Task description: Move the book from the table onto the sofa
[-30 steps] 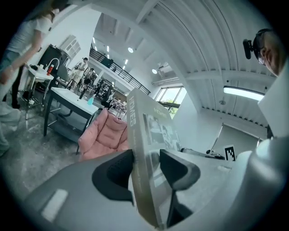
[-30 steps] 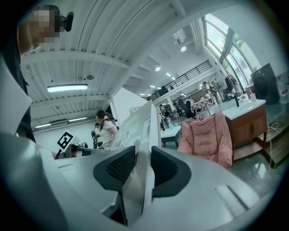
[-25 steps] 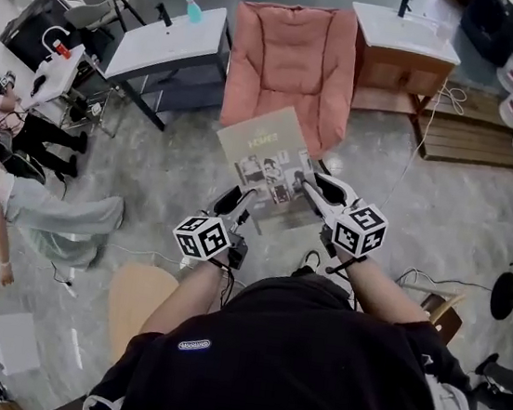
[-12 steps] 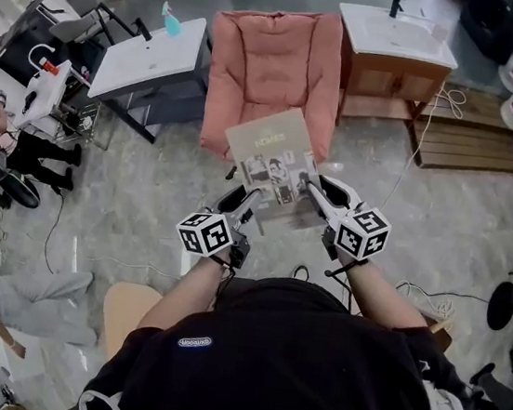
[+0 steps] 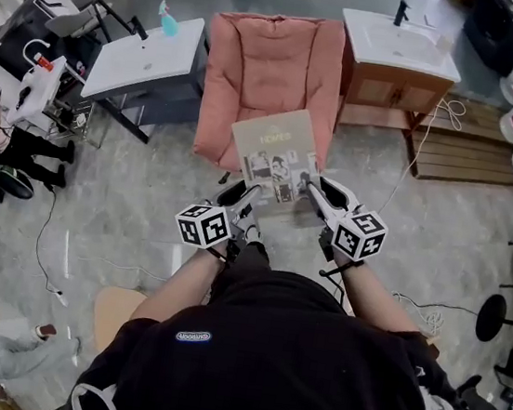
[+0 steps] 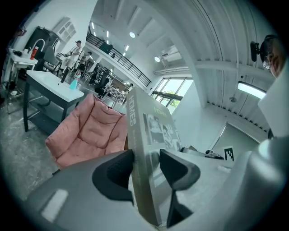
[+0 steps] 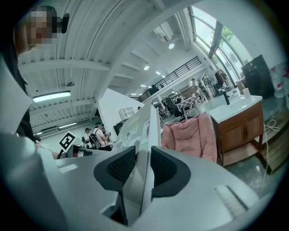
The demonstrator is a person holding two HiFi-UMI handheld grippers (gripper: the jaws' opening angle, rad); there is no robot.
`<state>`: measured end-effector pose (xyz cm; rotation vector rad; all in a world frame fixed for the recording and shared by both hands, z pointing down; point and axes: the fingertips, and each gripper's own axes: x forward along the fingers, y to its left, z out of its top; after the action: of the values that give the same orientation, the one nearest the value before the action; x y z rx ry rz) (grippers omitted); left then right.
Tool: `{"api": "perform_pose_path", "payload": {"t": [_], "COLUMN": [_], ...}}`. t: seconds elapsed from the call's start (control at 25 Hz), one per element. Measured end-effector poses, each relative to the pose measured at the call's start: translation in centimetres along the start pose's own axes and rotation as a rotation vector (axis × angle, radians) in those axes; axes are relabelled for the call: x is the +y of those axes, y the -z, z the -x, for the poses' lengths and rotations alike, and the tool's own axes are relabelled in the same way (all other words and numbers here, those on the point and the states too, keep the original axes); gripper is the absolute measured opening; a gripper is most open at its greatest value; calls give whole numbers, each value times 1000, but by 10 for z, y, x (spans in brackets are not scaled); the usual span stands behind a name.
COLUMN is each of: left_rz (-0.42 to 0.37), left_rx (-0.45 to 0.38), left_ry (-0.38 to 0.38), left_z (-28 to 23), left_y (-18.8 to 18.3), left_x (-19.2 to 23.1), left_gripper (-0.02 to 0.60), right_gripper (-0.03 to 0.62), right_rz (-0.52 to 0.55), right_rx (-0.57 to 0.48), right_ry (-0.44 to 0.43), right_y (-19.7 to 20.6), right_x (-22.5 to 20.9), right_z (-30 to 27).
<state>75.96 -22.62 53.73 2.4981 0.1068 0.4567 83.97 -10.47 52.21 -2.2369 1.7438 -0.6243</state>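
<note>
A thin grey-green book [image 5: 277, 158] with photos on its cover is carried in the air between both grippers, just short of the pink sofa [image 5: 263, 69]. My left gripper [image 5: 244, 195] is shut on the book's near left corner; in the left gripper view the book [image 6: 146, 149] stands edge-on between the jaws. My right gripper [image 5: 314, 191] is shut on the near right corner, and the right gripper view shows the book [image 7: 142, 144] pinched between its pads. The sofa [image 6: 88, 131] lies ahead, its seat bare.
A white table [image 5: 144, 44] with a blue spray bottle [image 5: 167, 17] stands left of the sofa. To its right is a wooden cabinet with a white sink top [image 5: 399, 45]. A wooden pallet [image 5: 471, 139] lies further right. People [image 5: 3, 133] are at the far left.
The person has walked toward the sofa with the book held in both grippers; the sofa now lies closer and more central. Both grips are unchanged.
</note>
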Motion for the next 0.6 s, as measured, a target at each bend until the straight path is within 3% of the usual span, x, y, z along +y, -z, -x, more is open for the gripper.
{"api": "perform_pose_path", "payload": {"t": [0.36, 0.6], "left_rz": [40, 47], "left_rx": [71, 168], "left_ry": [60, 63], "left_z": [-79, -122], "left_y": [-36, -72], "left_x": [84, 164], "left_gripper": [192, 189], "right_gripper": [121, 121], "right_rz": [-25, -111], "right_rx": [56, 123], "right_ry": [84, 122], "right_y": [-6, 1], "right_x": [-64, -100], "right_z": [-90, -176]}}
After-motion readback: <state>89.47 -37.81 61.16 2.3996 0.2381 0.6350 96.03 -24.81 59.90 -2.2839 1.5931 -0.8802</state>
